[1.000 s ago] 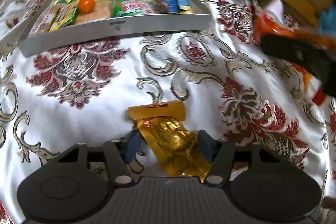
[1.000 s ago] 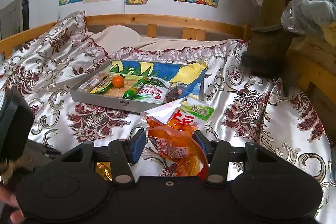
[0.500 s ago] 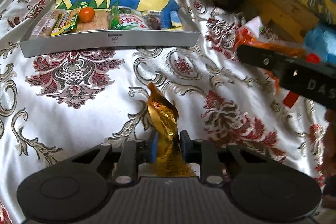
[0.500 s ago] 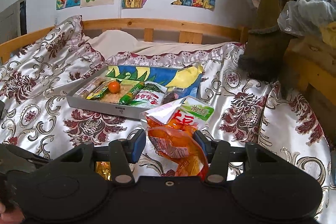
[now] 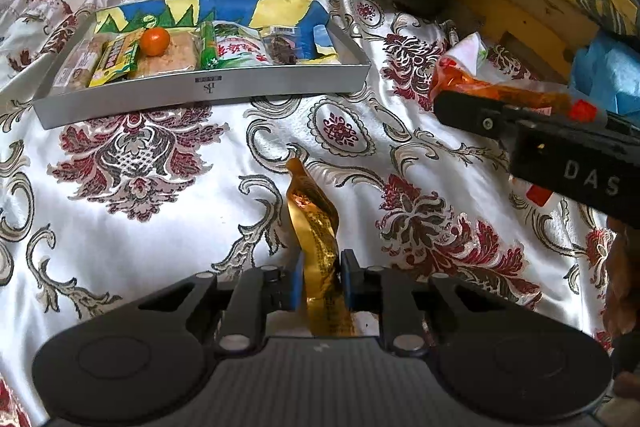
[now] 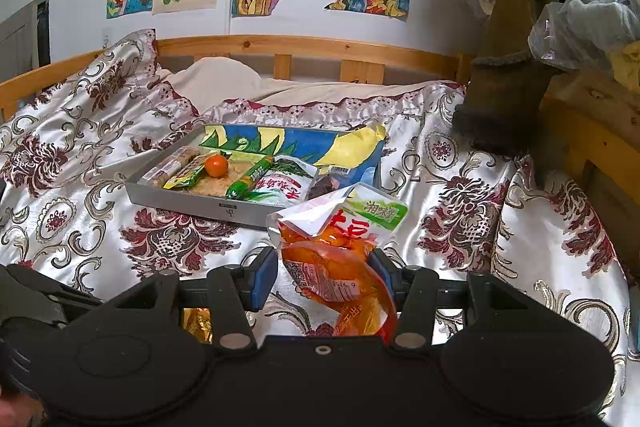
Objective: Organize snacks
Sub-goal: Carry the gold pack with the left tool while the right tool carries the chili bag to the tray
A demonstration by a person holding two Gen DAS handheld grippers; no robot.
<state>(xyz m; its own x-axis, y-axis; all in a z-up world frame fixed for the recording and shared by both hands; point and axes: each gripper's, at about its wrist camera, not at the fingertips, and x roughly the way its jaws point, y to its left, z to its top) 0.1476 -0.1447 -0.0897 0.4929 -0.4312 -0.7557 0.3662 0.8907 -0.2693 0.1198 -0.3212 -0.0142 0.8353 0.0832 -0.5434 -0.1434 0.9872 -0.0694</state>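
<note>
Fingers of both grippers hold snack packets above the bed.

Left gripper (image 5: 321, 281): blue fingers (image 5: 297, 282) pinched tight on gold foil packet (image 5: 316, 227), standing upright over the patterned bedspread (image 5: 160, 211). Right gripper (image 6: 324, 277): fingers partly apart, pads against the sides of the orange snack bag (image 6: 340, 259). Grey tray (image 5: 208, 89) lies further up the bed, holding an orange (image 5: 155, 41), green sausage stick (image 5: 208, 45) and other packets.
</note>
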